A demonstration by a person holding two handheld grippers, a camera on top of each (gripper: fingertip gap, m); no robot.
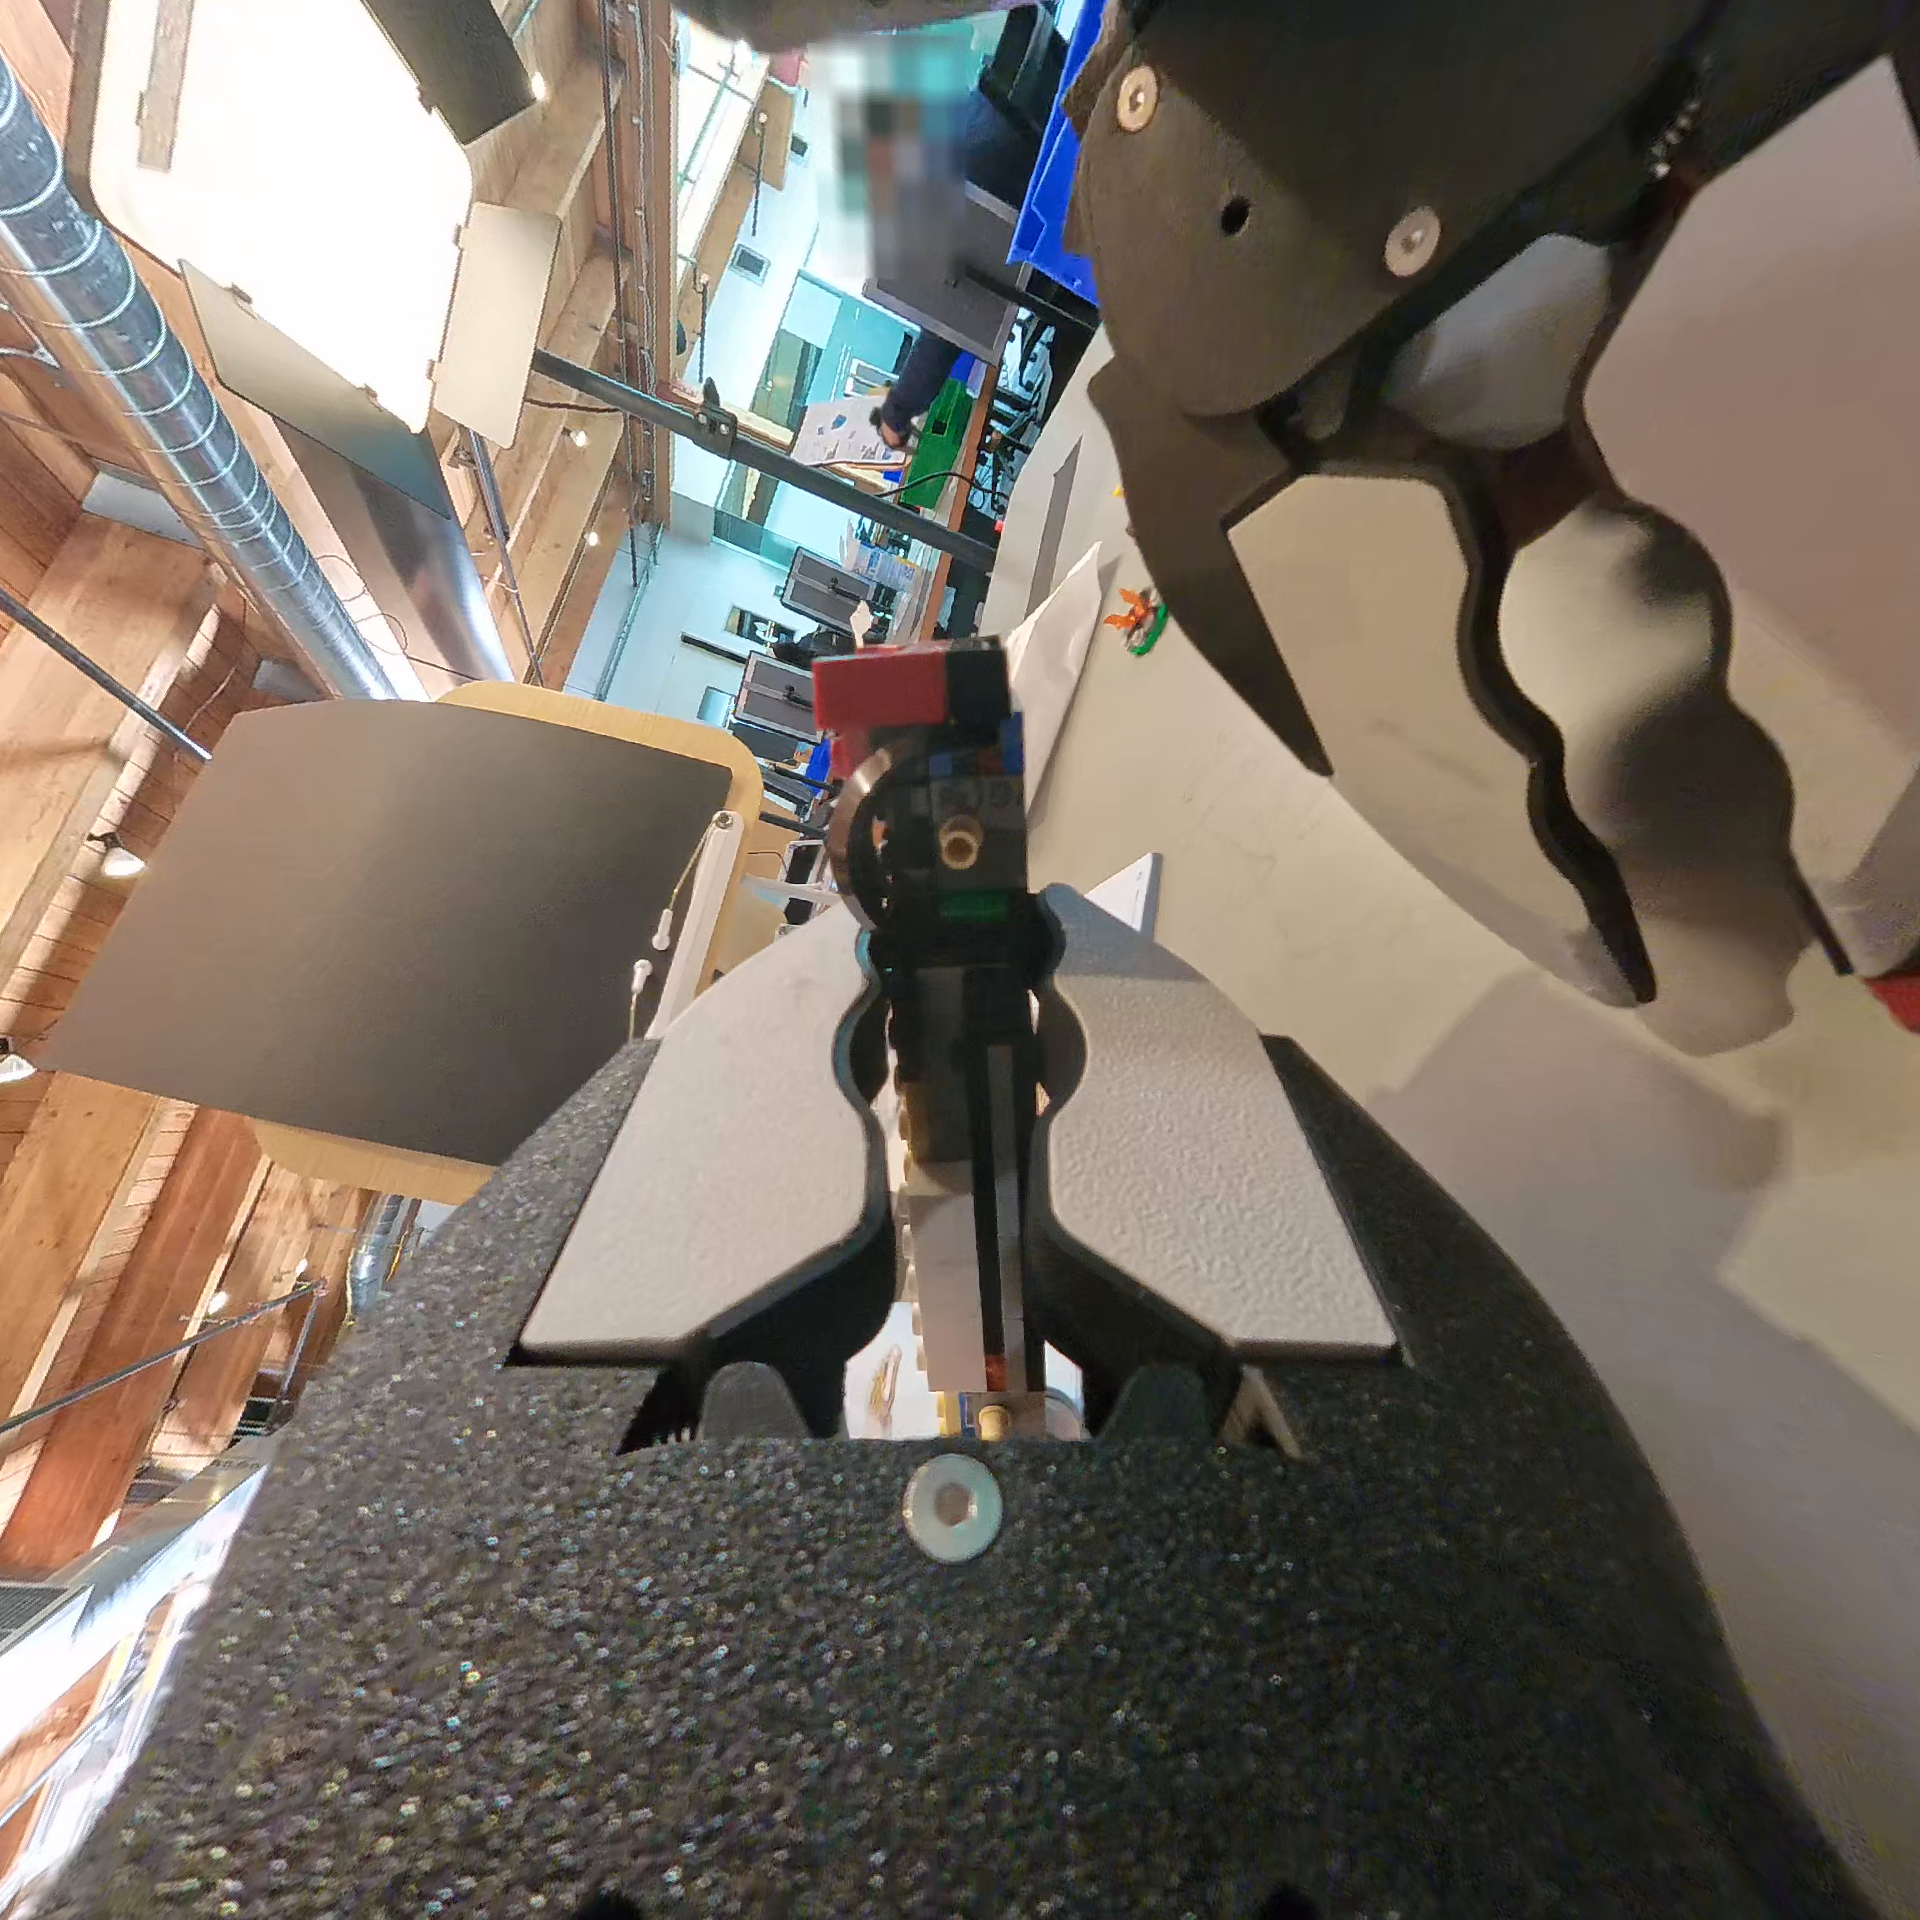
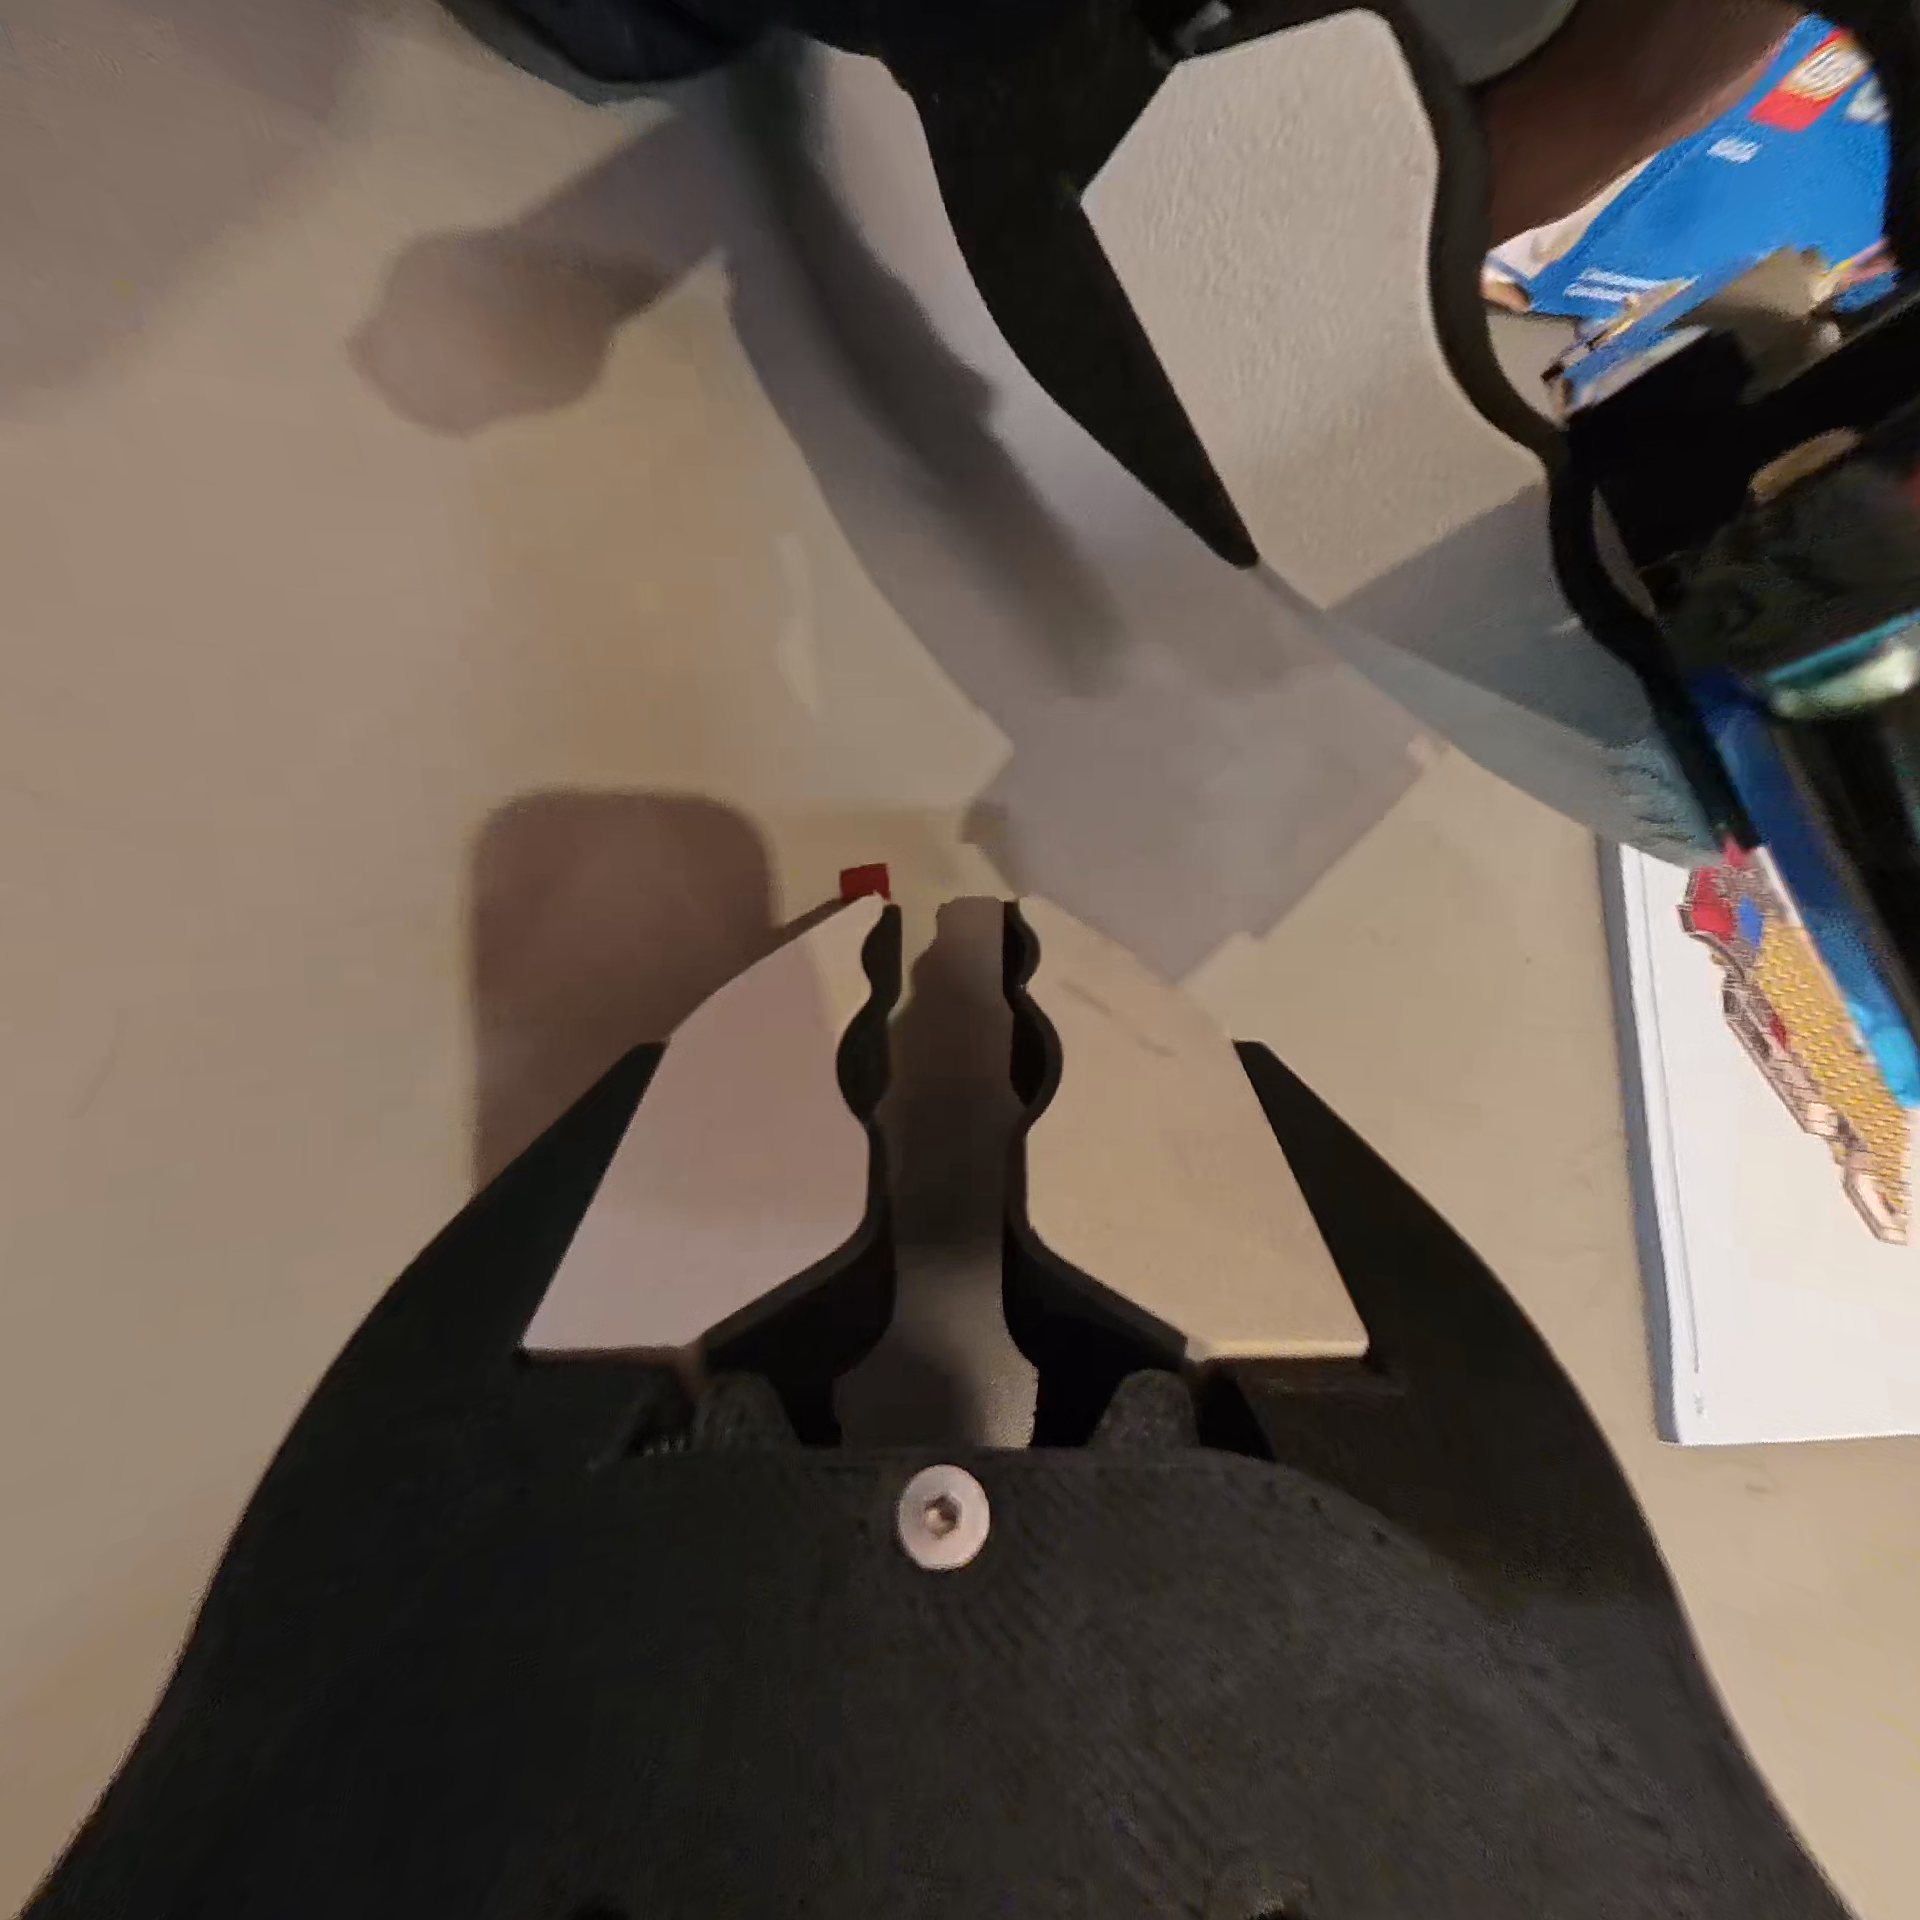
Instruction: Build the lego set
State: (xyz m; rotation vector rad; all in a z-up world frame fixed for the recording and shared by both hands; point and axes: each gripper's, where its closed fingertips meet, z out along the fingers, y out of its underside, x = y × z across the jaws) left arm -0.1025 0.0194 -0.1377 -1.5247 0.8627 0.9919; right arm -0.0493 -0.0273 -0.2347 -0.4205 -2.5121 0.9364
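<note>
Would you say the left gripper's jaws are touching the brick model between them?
Touching: in the left wrist view, the left gripper has both fingers closed against the sides of the brick model, which pokes out beyond their tips.

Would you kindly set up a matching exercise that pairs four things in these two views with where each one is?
Things:
1. brick model
2. red piece
3. booklet
4. blue box

Places:
A. flat on the table, right of the right gripper
B. on the table, just past the right gripper's left fingertip
C. clamped in the left gripper
D. far top right of the right wrist view

Pairs: 1-C, 2-B, 3-A, 4-D
</note>
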